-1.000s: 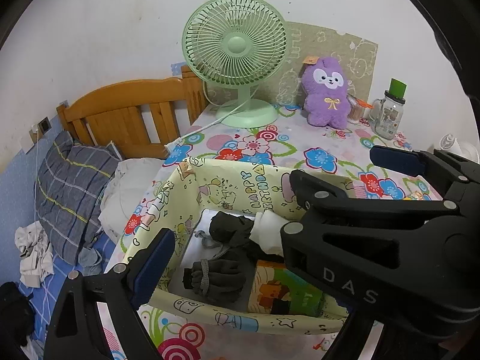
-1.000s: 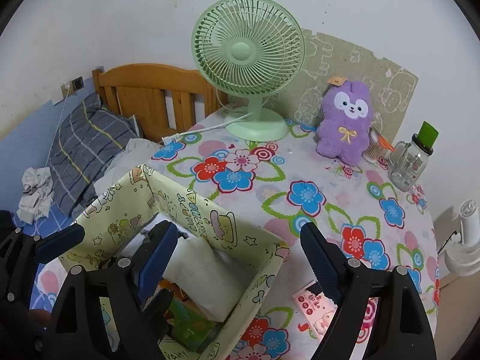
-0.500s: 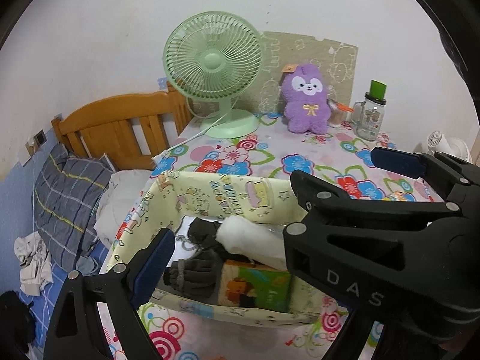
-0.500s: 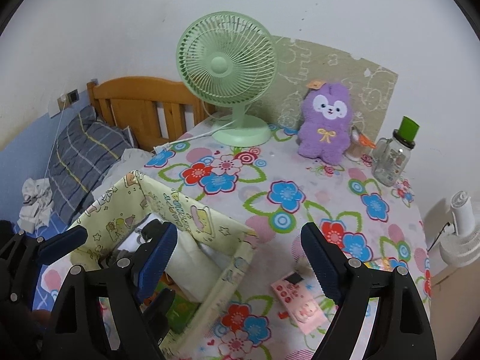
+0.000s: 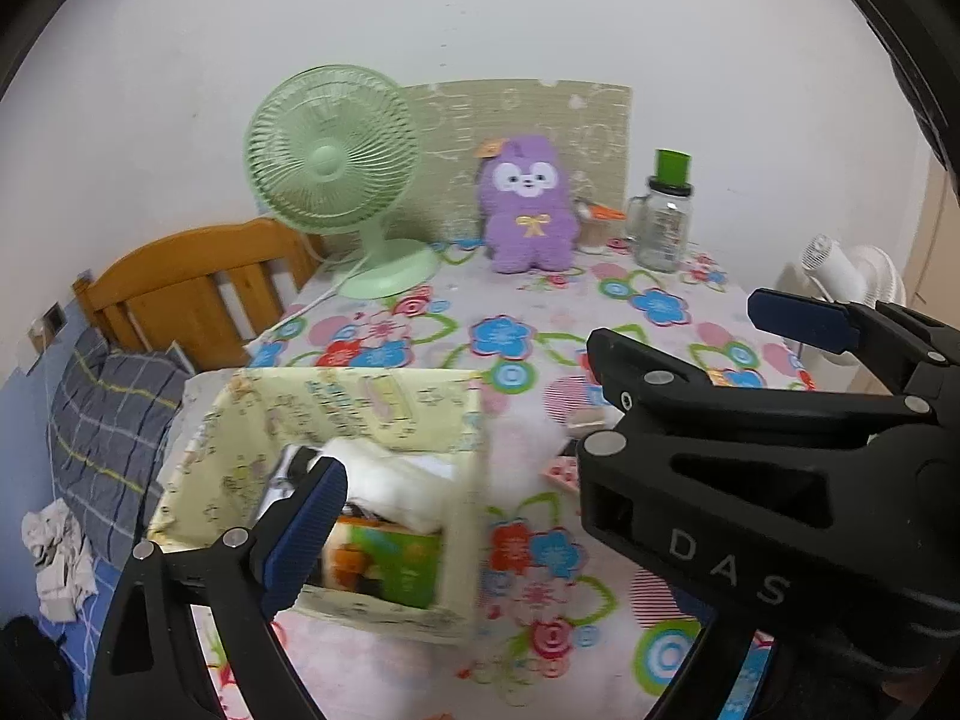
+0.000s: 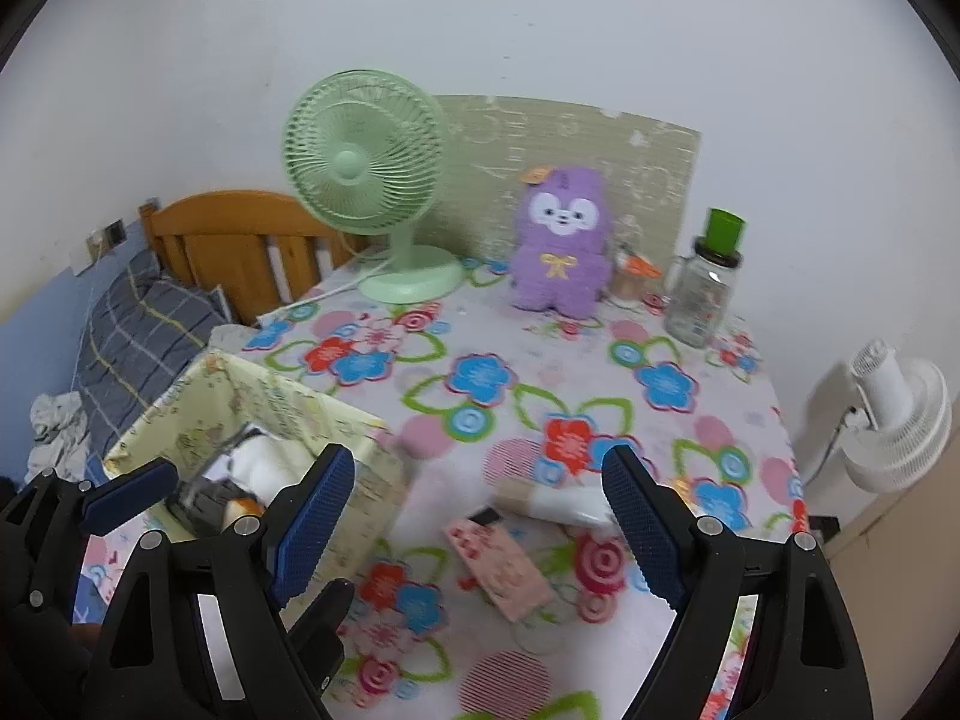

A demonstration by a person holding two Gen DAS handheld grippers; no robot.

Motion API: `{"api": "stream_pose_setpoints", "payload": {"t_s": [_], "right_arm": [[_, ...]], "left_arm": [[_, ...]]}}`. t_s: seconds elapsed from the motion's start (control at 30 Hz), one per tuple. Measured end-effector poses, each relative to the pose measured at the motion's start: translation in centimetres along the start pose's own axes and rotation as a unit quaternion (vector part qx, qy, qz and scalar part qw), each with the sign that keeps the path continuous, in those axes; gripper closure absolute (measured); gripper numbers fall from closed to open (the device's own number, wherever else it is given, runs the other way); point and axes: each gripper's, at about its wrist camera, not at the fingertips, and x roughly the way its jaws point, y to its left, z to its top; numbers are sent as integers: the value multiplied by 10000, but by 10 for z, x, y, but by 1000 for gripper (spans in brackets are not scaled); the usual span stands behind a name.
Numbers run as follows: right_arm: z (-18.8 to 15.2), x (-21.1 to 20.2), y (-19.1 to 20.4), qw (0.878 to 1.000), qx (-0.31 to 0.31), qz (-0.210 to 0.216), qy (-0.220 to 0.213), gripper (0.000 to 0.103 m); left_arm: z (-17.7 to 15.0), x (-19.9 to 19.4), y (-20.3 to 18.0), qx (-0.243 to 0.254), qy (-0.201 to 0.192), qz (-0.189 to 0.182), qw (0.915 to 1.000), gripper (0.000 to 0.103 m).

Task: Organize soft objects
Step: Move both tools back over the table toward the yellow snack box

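Note:
A yellow patterned fabric bin stands at the table's near left. It holds a white soft item, dark cloth and a green box. A purple plush toy sits upright at the back of the table. My left gripper is open and empty, above the bin's right side. My right gripper is open and empty, above the table right of the bin. The right gripper's body fills the right of the left wrist view.
A green desk fan stands at the back left. A glass jar with a green lid stands at the back right. A pink card and a white tube lie near the front. A bed with a wooden headboard lies left, and a white fan stands right.
Both grippers have pulled back and up from the bin, staying open. The table's back now sits farther off, and the pink card and white tube have come into the right wrist view.

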Motion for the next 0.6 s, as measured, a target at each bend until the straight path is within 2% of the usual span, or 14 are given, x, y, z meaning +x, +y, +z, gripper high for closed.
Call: {"api": "stream_pose_setpoints", "payload": {"t_s": [0.3,0.6], "right_arm": [[-19,-4,-43,9996,172,-205,119,16],[-36,17,-82,9978,413,-360,371,16]], "left_arm": [[-2,16,-47,227,156,-314,9991,6],[-4,50,-67,228,454,-430,9978,6]]}}
